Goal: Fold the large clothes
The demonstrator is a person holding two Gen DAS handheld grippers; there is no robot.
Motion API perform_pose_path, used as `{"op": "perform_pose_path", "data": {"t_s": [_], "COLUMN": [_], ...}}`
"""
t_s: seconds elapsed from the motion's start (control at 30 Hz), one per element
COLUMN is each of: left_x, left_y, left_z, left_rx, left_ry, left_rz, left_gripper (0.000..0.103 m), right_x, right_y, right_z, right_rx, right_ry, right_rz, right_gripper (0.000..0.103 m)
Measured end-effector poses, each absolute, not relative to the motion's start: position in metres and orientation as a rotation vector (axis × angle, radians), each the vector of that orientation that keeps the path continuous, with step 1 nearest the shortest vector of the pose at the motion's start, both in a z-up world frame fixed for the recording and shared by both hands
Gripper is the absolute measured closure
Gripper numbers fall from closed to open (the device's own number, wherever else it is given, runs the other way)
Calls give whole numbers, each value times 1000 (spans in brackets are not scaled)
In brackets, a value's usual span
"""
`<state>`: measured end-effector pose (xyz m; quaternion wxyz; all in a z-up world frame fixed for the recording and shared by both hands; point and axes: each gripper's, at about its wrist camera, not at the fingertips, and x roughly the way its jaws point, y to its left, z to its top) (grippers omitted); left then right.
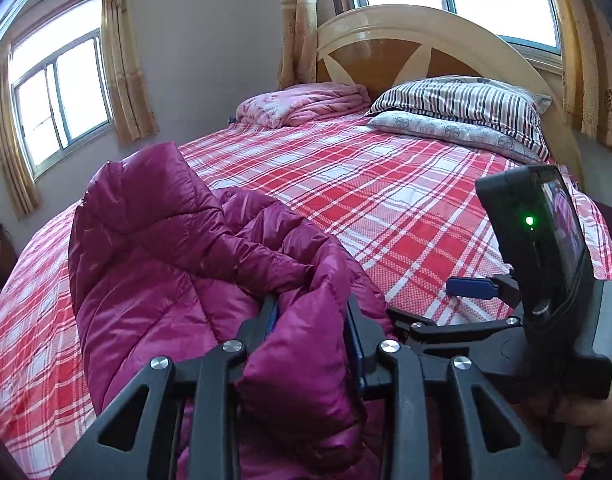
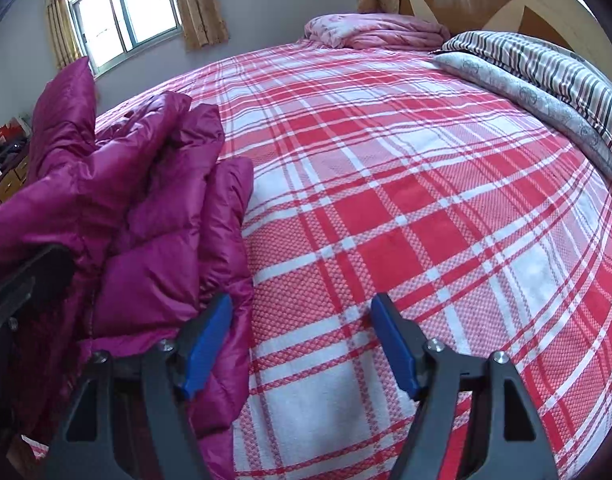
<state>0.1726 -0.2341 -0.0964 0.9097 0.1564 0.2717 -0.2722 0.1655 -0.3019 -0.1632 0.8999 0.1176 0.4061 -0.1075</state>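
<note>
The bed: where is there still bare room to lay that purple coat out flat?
The wide plaid middle of the bed lies bare, between the purple coat and the striped pillows. The headboard end is crowded by pillows and a folded pink quilt.

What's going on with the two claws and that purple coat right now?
Left gripper shut on purple coat. Right gripper open above plaid sheet, beside the coat's edge. Coat bunched, not yet folded. Pillows far off.

It's a big magenta puffer jacket, shiny quilted fabric, lying all bunched up and rumpled near the foot of the bed, left side. 1 puffy fold is lifted and pinched up, the rest slumps in loose heaps.
</note>
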Motion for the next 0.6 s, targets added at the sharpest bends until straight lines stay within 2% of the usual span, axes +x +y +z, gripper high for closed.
{"op": "perform_pose_path", "data": {"t_s": [0.47, 0.53, 0.6], "left_x": [176, 175, 174], "left_y": [-249, -250, -252], "left_z": [-91, -85, -78], "left_rx": [339, 336, 333], "left_ry": [557, 543, 524], "left_rz": [-534, -531, -528], "left_gripper": [70, 69, 62], "right_x": [166, 166, 166], "right_y": [-300, -300, -299], "right_z": [-166, -166, -166], "right_rx": [222, 218, 213], "right_ry": [839, 839, 838], "right_rz": [-230, -231, -232], "right_gripper": [27, 27, 26]}}
